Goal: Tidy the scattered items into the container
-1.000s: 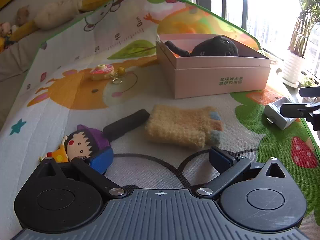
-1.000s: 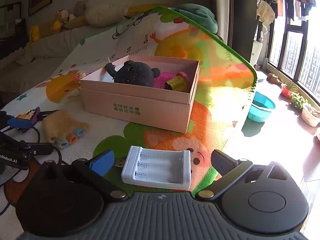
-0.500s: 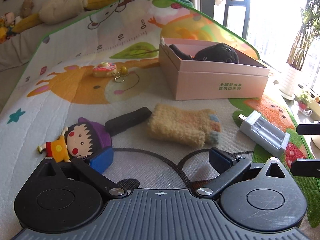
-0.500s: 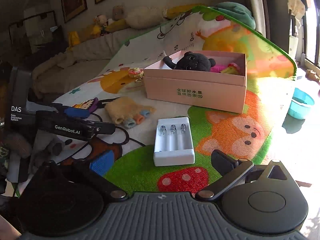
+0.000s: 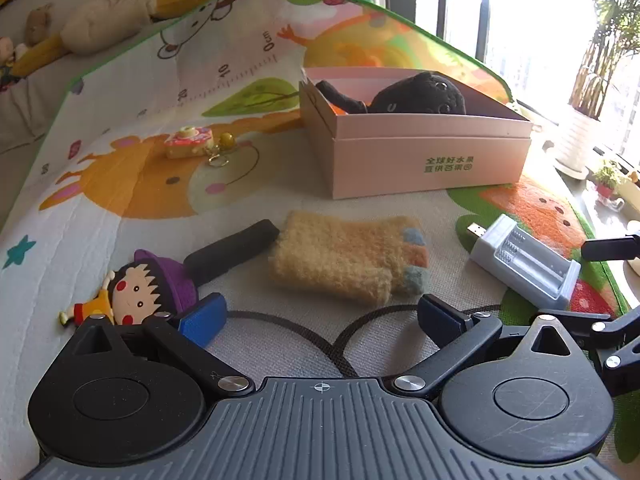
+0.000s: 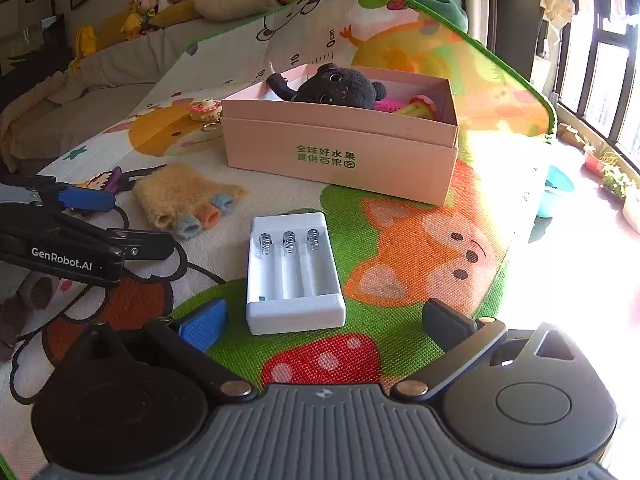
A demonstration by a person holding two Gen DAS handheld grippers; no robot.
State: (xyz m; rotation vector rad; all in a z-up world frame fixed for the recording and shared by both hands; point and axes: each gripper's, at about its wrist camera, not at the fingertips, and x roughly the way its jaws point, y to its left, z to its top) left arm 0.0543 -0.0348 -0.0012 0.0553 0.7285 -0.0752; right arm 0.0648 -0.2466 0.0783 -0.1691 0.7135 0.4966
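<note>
- Left gripper (image 5: pixel 320 316) hovers low over the play mat (image 5: pixel 280 184), jaws spread wide and holding nothing
- Just ahead of its jaws, roughly centred between them, lies the fuzzy yellow glove (image 5: pixel 348 264), coloured finger ends turned toward the right jaw
- A black bar (image 5: pixel 232 250) lies ahead of the left jaw, one end touching the glove's cuff
- The cartoon girl figure (image 5: pixel 140 292) lies flat right beside the left jaw's blue pad, partly hidden behind it
- Far ahead and left of the jaws sits the small cake keychain (image 5: pixel 192 142)
- Right gripper (image 6: pixel 324 320) also has its jaws wide apart, nothing gripped
- The white battery charger (image 6: pixel 294 272) lies on the mat straight ahead, its near end about level with the fingertips and between them, touching neither
- The pink box (image 6: pixel 340 152) stands farther ahead of both grippers, open, with a black plush toy (image 6: pixel 336 86) inside along with pink and yellow items I cannot make out
- From the right wrist view, the left gripper appears off to the left, beyond the left jaw, near the glove
</note>
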